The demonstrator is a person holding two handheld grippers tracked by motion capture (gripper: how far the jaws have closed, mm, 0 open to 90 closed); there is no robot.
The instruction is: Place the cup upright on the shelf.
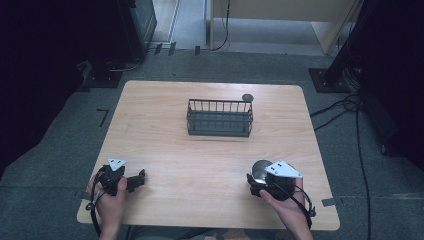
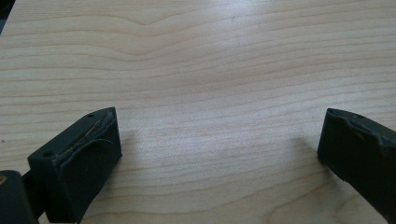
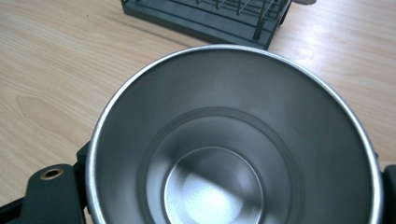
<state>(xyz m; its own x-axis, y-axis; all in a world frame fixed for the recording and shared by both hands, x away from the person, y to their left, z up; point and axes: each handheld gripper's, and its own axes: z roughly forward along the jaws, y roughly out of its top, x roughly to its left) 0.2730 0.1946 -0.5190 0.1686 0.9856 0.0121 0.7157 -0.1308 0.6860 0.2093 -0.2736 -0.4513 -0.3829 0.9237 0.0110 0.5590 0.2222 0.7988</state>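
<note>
Left gripper (image 1: 141, 178) sits at the near-left corner of the table (image 1: 165, 150), low over the wood, held by the left hand (image 1: 111, 197). The left gripper view looks along its two black jaws: they stand wide apart with nothing but bare grain between them. Parked and idle, by the look of it, kept well clear of the working side.

Centre, toward the far edge: a dark wire basket (image 1: 220, 118), upright, with open top and nothing visible inside. A small dark round thing (image 1: 247, 97) pokes up at its far-right corner; too small to tell what it is. The basket stands well apart from both grippers, squarely in front of the person, probably so that either hand can reach it.

Near-right: the right gripper (image 1: 254, 181), in the right hand (image 1: 285, 200), is clamped on a shiny steel cup (image 1: 261, 170). The right gripper view looks straight down into the cup (image 3: 233, 140): round rim, stepped inner wall, bright bottom, nothing in it. The jaws are drawn nearly closed, so the grip seems to be a pinch on the thin wall at the rim rather than around the body. The cup's mouth faces up toward that camera, and the basket (image 3: 205, 16) lies beyond it across the table, which suggests the cup is bound there.
</note>
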